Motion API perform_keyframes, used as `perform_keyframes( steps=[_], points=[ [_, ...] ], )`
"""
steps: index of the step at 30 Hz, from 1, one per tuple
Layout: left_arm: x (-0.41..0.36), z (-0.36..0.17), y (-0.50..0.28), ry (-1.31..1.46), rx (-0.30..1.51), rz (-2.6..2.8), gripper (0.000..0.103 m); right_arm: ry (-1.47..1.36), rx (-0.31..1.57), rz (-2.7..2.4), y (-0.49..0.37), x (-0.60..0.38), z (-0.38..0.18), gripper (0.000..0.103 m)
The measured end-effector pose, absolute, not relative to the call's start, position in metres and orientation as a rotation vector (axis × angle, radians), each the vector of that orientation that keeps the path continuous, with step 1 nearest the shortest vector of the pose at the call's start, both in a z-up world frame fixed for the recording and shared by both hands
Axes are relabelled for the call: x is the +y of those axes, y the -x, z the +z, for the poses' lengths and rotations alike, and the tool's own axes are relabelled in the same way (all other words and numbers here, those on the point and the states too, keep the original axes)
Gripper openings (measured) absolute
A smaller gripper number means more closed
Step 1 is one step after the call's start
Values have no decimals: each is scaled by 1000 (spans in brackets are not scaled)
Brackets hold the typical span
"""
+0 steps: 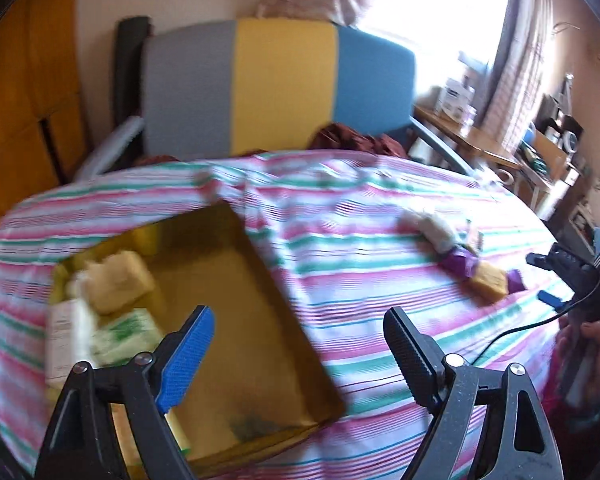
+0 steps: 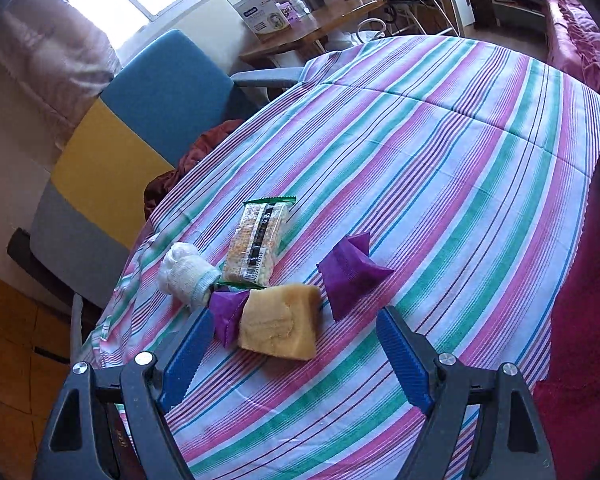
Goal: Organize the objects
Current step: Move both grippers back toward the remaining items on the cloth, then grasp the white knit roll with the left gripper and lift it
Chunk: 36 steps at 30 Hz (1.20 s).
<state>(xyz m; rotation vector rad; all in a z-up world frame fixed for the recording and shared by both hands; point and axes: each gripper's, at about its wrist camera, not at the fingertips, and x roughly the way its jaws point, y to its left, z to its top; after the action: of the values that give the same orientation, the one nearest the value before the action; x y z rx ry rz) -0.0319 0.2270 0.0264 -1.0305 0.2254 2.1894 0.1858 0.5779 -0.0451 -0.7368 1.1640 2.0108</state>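
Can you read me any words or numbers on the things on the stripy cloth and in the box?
Snack packet: a barcode with digits, too small to read.
White box on the far table: printing, too small to read.
Packets in the cardboard box: green and grey print, blurred.
Nothing else shows any writing.

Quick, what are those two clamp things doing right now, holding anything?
Left gripper: open, holding nothing, above the cardboard box.
Right gripper: open, holding nothing, near the tan block.

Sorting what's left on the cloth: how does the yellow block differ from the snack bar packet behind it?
The yellow block is bare, opaque and wedge-like; the snack bar packet is clear-wrapped with green ends and a barcode strip. The block lies nearer the right gripper, the packet farther back. Both rest on the striped cloth.
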Motion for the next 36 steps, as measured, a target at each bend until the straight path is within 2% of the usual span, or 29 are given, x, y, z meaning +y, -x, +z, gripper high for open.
perform_keyframes(
  steps=[5, 13, 22, 24, 29, 36],
  points=[
    [287, 13, 30, 1092, 254, 2081, 80, 695, 1214, 2023, -191, 580, -44, 85],
    [381, 2, 48, 1148, 265, 2000, 78, 658, 1273, 2052, -193, 583, -44, 85],
    [478, -39, 60, 1277, 238, 1908, 80, 599, 1396, 2077, -201, 589, -47, 85],
    [491, -39, 66, 1284, 199, 1922, 85, 608, 1410, 2085, -199, 589, -49, 85],
    [526, -48, 79, 1323, 164, 1945, 87, 582, 1432, 2094, -201, 590, -49, 85],
    [561, -76, 86, 1368, 218, 1979, 89, 594, 1468, 2087, -199, 591, -53, 85]
  ],
)
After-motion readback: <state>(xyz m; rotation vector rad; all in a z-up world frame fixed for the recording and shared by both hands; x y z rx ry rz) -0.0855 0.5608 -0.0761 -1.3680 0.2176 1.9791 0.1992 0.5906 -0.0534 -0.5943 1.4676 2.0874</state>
